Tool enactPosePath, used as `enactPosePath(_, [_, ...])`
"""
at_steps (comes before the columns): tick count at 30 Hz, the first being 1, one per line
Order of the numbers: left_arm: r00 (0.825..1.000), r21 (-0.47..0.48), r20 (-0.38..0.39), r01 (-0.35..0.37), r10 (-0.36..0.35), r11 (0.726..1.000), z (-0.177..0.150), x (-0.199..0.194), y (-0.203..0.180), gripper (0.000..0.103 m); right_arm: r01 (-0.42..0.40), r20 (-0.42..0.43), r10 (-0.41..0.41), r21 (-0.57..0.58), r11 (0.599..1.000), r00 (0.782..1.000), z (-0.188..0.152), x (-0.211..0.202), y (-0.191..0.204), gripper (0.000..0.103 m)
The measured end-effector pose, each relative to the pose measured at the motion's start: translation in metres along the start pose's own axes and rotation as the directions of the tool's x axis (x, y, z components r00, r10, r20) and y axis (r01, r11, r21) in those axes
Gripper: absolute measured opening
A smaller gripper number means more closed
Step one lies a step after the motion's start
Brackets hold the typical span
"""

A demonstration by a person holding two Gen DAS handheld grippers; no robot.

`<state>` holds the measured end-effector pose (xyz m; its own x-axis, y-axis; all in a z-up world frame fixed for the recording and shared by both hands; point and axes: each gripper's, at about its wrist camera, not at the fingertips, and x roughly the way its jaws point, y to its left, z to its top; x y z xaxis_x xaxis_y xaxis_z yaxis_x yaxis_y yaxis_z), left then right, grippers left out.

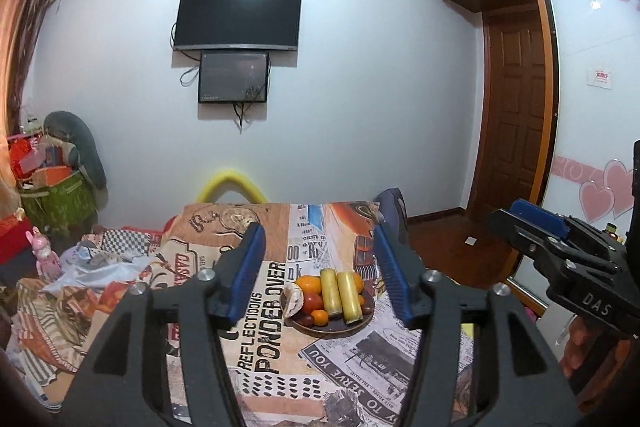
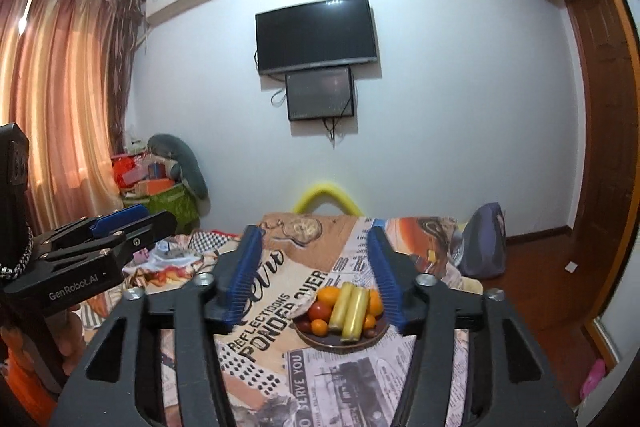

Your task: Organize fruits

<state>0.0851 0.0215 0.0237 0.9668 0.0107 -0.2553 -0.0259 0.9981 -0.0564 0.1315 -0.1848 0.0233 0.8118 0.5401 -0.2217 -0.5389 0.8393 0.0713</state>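
Sitting on the table (image 1: pixel 264 379), the plate (image 1: pixel 320 327) holds fruits (image 1: pixel 313 301). Both the left claw (image 1: pixel 320 271) and the right claw (image 2: pixel 316 271) are wide, up above it, holding nothing.

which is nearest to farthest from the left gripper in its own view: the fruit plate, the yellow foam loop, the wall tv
1. fruit plate: on the table just ahead of the open left gripper, slightly right of centre.
2. yellow foam loop: beyond the table's far edge, left of centre.
3. wall tv: high on the back wall, farthest.
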Motion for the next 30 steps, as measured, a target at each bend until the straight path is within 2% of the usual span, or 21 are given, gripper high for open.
enactPosePath(6, [1.0,0.0,0.017,-0.011,0.011,1.0,-0.005,-0.012,-0.001,0.075,0.035,0.022,-0.035,-0.005,0.999,0.999,-0.004,0.0,0.007,0.082])
enactPosePath(9, [1.0,0.003,0.024,-0.02,0.02,1.0,-0.008,-0.013,0.0,0.086,0.062,0.029,-0.062,-0.011,0.998,0.998,-0.005,-0.001,0.01,0.087])
enactPosePath(11, [0.999,0.01,0.026,-0.028,0.027,1.0,-0.01,-0.015,-0.001,0.089,0.071,0.03,-0.07,-0.01,0.997,0.997,-0.006,-0.002,0.01,0.094])
enactPosePath(13, [0.999,0.012,0.022,-0.034,0.033,0.999,-0.012,-0.014,-0.001,0.096,0.085,0.039,-0.084,-0.008,0.996,0.996,-0.007,-0.006,0.01,0.101])
enactPosePath(21, [0.999,0.004,0.023,-0.029,0.029,1.0,-0.015,-0.018,-0.003,0.102,0.105,0.043,-0.104,-0.017,0.994,0.994,-0.009,-0.013,0.013,0.103])
enactPosePath(30, [0.999,0.001,0.023,-0.029,0.029,1.0,-0.016,-0.019,-0.001,0.102,0.113,0.046,-0.112,-0.02,0.993,0.993,-0.011,-0.016,0.013,0.103])
